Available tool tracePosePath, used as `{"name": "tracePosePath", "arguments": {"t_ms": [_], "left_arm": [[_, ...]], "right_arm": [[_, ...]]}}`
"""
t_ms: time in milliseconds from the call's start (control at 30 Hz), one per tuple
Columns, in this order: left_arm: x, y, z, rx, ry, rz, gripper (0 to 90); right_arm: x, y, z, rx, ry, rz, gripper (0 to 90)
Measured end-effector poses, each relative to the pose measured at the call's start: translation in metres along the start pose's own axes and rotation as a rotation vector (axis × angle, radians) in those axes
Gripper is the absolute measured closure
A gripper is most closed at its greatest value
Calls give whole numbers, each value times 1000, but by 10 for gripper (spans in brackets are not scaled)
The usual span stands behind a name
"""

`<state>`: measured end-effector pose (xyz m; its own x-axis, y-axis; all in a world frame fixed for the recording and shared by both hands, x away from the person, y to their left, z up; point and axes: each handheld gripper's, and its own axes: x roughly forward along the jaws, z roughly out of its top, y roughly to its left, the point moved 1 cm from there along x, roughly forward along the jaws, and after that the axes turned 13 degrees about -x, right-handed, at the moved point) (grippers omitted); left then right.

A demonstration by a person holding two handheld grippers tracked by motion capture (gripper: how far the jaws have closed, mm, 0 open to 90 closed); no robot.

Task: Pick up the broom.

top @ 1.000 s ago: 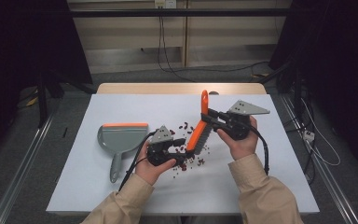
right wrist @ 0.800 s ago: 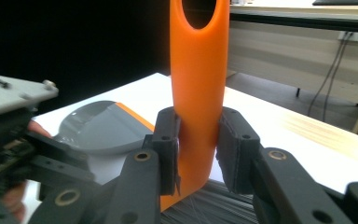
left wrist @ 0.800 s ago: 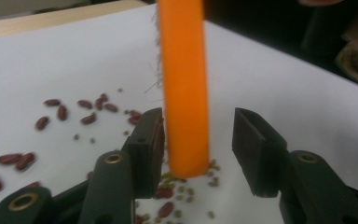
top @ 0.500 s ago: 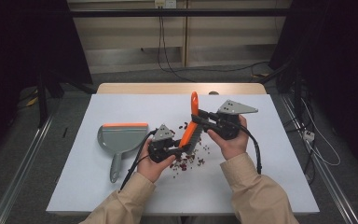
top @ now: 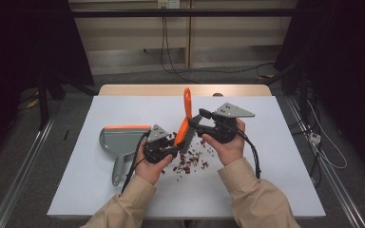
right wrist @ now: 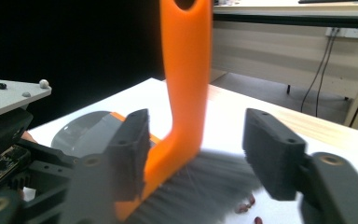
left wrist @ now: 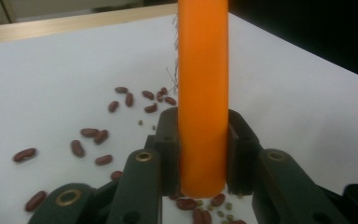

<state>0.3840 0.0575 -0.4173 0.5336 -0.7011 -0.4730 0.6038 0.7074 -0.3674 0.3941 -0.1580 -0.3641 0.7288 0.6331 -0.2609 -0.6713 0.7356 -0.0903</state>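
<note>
The orange brush (top: 185,121) stands nearly upright over the middle of the white counter (top: 275,166), its long axis running from the dark bristles low at the near end up to the handle tip, which points away from the person and leans slightly to the right. A hanging hole shows at the top of the handle in the right claw view. The left claw (left wrist: 203,154) is clamped on the orange handle, one jaw pressed to each side. The right claw (right wrist: 205,154) stands apart, its jaws on either side of the brush where handle meets bristles; whether the nearer jaw touches the orange is hard to say, as that view is blurred. Red beans (top: 190,161) lie scattered on the counter under and just right of the brush, between the two hands. A grey dustpan (top: 121,142) with an orange lip lies flat to the left, beside the left hand (top: 152,166), its handle pointing toward the person.
</note>
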Motion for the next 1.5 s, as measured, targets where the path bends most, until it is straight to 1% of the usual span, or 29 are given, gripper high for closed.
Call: {"name": "tracePosePath", "arguments": {"t_ms": [100,200,233,300,367,433,467,500,533,600,633,700,733,800,833,867,933,1000,1067,1100,1200,1267,1300,1333,1367,1400,1433,1467,1500], "left_arm": [[-1,2,0,-3,-8,15,709],[-2,0,0,2,-22,35,709],[-2,-1,0,11,-24,41,709],[-1,-3,0,-4,-34,44,709],[-1,-5,-1,10,-37,47,709],[-1,-8,-1,39,-37,59,708],[-1,-10,-2,33,-55,58,706],[-2,-11,-1,51,-52,68,704],[-2,-13,-1,61,-64,74,700],[-3,-16,-1,78,-76,78,694],[-4,-18,-1,78,-82,80,691],[-4,-22,-2,85,-98,83,688],[-5,-22,-2,100,-98,90,685],[-6,-23,-2,114,-109,94,685],[-6,-24,-2,120,-109,99,685],[-6,-25,-2,120,-114,100,685],[-5,-26,-3,131,-118,110,684],[-7,-26,-2,125,-129,106,683],[-7,-26,-1,130,-140,107,683],[-7,-26,-2,132,-143,105,680],[-5,-30,-3,153,-146,114,648],[-3,-32,-4,144,-150,114,603],[-3,-31,-3,128,-157,84,591],[-5,-29,-1,138,-184,64,699],[-7,-30,1,149,-194,69,732],[-8,-30,3,148,-189,60,683],[-8,-28,4,119,-172,54,592],[-9,-26,4,121,-161,52,563],[-9,-24,4,122,-141,48,572]], "right_arm": [[2,5,-4,34,23,-1,318],[6,11,-9,71,51,-21,306],[8,13,-10,94,51,-20,302],[14,16,-13,144,75,-15,287],[20,20,-15,178,94,-10,287],[25,24,-16,188,99,-12,282],[27,25,-15,195,102,-27,274],[29,25,-15,205,112,-46,261],[31,25,-15,220,110,-51,255],[34,25,-15,244,133,-77,252],[36,26,-16,270,135,-75,243],[37,27,-18,288,161,-100,269],[39,27,-18,315,164,-102,274],[39,26,-19,333,164,-110,332],[39,25,-19,360,164,-111,349],[39,24,-20,384,165,-107,360],[40,24,-19,405,158,-118,382],[41,24,-19,432,158,-125,395],[40,23,-18,441,139,-116,395],[40,23,-17,462,138,-112,406],[41,23,-16,467,136,-107,475],[42,25,-14,465,139,-84,553],[41,25,-13,473,142,-59,678],[41,25,-13,458,129,-31,701],[41,25,-12,392,151,-67,711],[41,22,-13,399,144,-38,712],[40,18,-14,433,146,-23,711],[39,15,-14,415,141,-38,711],[36,11,-13,381,131,-60,711]]}}
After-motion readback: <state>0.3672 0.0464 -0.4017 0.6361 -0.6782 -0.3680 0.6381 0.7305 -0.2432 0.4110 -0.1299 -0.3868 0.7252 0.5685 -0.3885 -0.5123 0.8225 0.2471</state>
